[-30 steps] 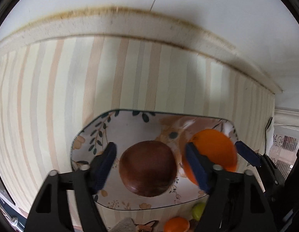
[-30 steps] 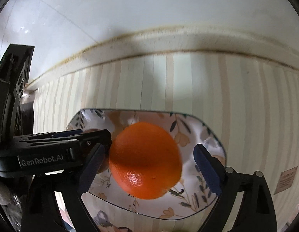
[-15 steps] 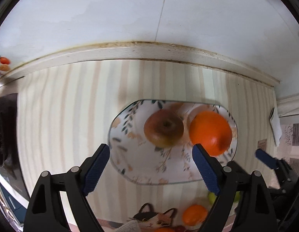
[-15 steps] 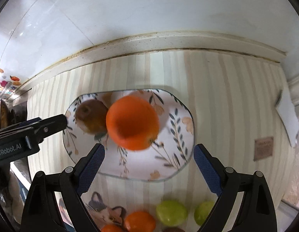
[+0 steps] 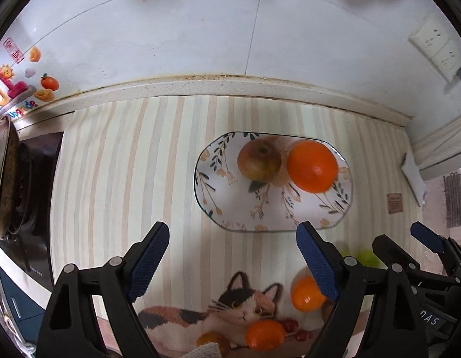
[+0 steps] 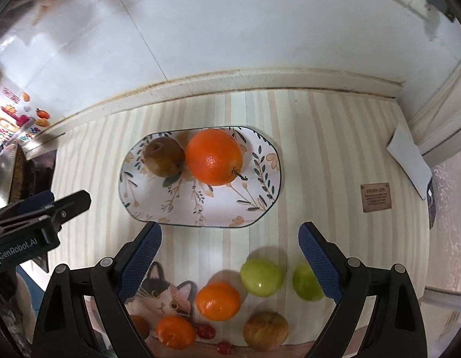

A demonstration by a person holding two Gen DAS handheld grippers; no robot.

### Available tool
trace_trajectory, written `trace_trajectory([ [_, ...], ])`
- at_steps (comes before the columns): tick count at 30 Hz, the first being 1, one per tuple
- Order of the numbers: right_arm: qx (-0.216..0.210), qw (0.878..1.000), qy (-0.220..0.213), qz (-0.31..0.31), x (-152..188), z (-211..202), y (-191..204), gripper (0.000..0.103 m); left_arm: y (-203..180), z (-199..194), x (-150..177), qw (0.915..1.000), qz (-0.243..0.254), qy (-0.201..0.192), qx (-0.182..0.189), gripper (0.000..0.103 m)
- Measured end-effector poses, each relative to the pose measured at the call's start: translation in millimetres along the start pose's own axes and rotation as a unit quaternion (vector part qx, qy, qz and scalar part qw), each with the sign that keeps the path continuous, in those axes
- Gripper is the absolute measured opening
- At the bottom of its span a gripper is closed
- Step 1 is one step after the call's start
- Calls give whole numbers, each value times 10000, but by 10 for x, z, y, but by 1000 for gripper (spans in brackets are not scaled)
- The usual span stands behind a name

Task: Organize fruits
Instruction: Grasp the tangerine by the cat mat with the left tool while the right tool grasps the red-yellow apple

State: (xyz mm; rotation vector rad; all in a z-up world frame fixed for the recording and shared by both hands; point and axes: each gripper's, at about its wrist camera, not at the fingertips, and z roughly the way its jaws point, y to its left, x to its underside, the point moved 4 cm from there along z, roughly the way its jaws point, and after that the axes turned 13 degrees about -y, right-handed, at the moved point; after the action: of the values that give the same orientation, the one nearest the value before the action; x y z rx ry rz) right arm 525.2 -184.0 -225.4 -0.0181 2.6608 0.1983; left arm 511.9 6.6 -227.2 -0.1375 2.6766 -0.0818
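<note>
Both grippers risen off the plate [image 6: 260, 208], apple [image 6: 163, 156] and orange [image 6: 214, 156] left there, both jaws open, empty.

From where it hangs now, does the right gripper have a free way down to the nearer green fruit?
Probably yes: the right gripper is open and empty, and the green fruit lies uncovered on the striped cloth, with open space around it.

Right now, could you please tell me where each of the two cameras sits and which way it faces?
Left wrist: on the left gripper, steeply down at the striped mat; the open right gripper shows at right.
Right wrist: on the open right gripper, also steeply down; the left gripper enters at left.
Shared: the oval floral plate with a brownish apple and a large orange.
</note>
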Motion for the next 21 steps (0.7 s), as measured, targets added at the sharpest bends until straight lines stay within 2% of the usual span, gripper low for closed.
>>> trace_trajectory([
  [4, -147, 9998, -37, 151, 132, -214, 8, 95, -16, -225, 140, 9999, -2, -96, 111, 87],
  [9, -238, 9986, 236, 407, 487, -266, -76, 95, 48, -323, 462, 9999, 109, 47, 70, 87],
  [14, -74, 9934, 856, 764, 1077, -59, -321, 95, 154, -138, 1070, 9973, 285, 679, -67, 87],
  [17, 58, 9877, 1185, 1014, 1393, 83, -487, 95, 217, 65, 1477, 9922, 253, 1220, -87, 87],
  [21, 223, 9811, 1478, 1226, 1679, 253, -670, 95, 247, 276, 1881, 9853, 196, 1694, -95, 87],
])
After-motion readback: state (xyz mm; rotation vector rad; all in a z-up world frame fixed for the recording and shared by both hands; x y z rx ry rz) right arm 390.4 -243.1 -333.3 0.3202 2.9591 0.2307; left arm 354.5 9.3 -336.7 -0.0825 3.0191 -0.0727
